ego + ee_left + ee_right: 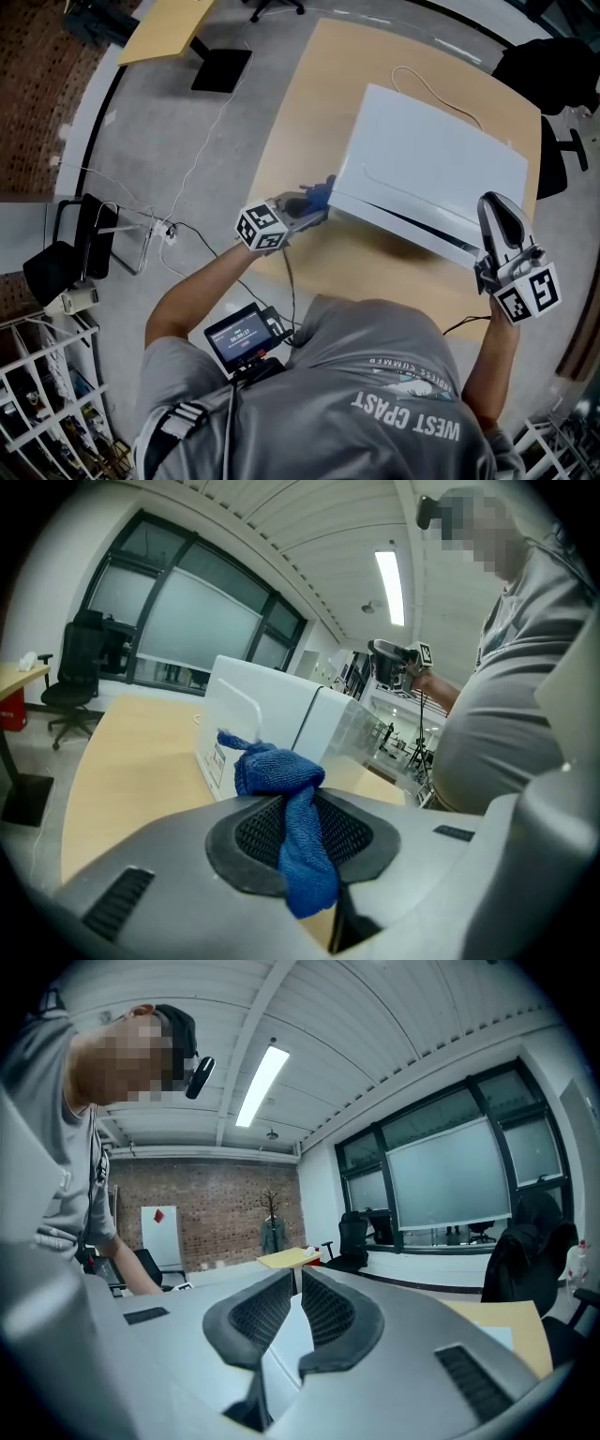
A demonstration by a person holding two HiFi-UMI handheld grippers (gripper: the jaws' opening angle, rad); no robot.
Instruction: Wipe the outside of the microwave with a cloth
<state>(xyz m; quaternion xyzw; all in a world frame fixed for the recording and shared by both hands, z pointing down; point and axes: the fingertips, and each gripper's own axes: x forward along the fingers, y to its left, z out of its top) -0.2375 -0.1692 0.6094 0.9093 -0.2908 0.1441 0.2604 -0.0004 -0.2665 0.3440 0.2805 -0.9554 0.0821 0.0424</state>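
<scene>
A bunched blue terry cloth (272, 769) is pinched fast in the left claw (300, 808). The jaws are pressed together on it, and its wadded end stands out ahead of the pads. The cloth is held at the front left corner of the boxy white microwave (431, 159), just beside or against the side panel; contact cannot be confirmed. At the front right corner the right claw (295, 1274) is seen with its jaws drawn almost together. Only a slit is left between them and nothing is pinched, and the white casing shows through from below. The microwave is stood on a pale wooden bench (328, 112). The wiping of the left side panel is judged to be the step in hand. For the next stroke, the wadded cloth would need to be pressed onto the panel and drawn along it without the pinch being slackened. The casing would need to be kept from sliding.
</scene>
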